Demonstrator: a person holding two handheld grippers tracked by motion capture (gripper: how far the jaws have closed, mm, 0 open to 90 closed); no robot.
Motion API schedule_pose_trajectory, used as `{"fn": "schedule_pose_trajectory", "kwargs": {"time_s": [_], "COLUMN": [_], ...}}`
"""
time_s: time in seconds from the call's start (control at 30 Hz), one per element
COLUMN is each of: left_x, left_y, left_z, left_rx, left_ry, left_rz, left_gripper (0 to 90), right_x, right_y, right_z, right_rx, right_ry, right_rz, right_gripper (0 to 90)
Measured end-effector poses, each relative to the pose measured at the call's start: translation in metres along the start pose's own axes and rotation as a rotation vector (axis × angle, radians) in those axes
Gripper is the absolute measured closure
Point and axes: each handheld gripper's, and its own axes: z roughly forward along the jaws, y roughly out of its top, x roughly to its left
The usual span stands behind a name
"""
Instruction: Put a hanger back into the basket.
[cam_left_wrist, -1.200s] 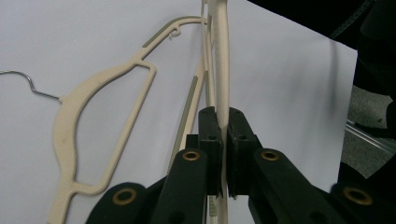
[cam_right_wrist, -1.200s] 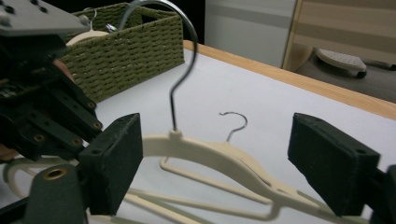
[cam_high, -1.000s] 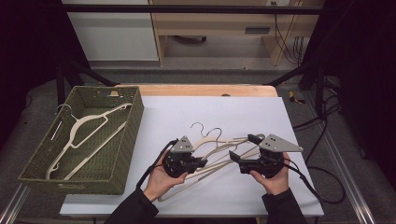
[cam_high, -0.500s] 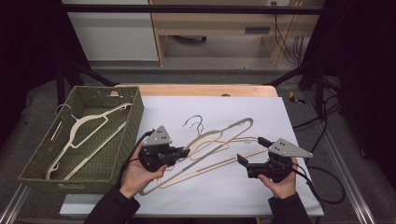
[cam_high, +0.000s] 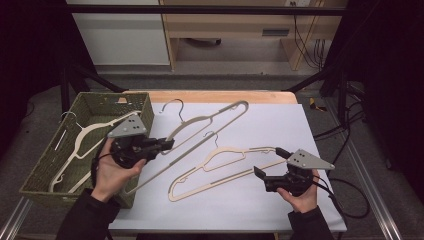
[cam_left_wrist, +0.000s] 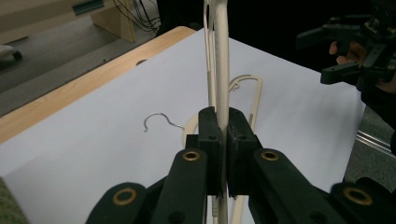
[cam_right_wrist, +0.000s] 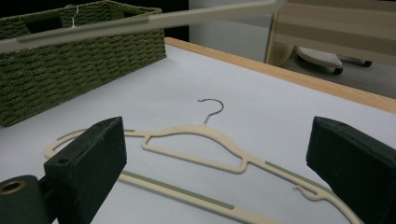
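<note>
Hanger (cam_left_wrist: 221, 70) clamped between left gripper (cam_left_wrist: 223, 123) jaws; right gripper (cam_right_wrist: 219, 154) jaws wide, probably empty.

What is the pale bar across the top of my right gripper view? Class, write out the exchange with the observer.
Observer: It is a hanger. The left tongs are shut on it and hold it up.
Operator: Is the basket empty?
Observer: No, the basket holds a second hanger lying inside.
</note>
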Motion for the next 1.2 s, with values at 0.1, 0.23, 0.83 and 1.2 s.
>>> {"fn": "schedule_pose_trajectory", "kwargs": {"time_s": [0.1,0.23,0.83,1.2], "left_x": [0.008,0.016,0.069,0.108], "left_y": [0.003,0.005,-0.005,-0.029], "left_z": [-0.015,-0.029,-0.083,-0.096], "left_rx": [-0.007,-0.006,-0.014,0.017], "left_ry": [0.027,0.053,0.177,0.216], "left_rz": [0.004,0.006,-0.029,-0.055], "left_gripper": [86.1,86.1,86.1,86.0], "right_x": [0.0,0.0,-0.009,-0.009], "right_y": [0.0,0.0,-0.007,-0.008], "right_z": [0.0,0.0,0.001,0.002], "right_rx": [0.0,-0.001,-0.004,-0.003], "right_ry": [0.0,0.003,0.005,0.002], "right_rz": [0.001,0.005,0.031,0.034], "right_gripper": [5.8,5.9,6.9,6.9]}}
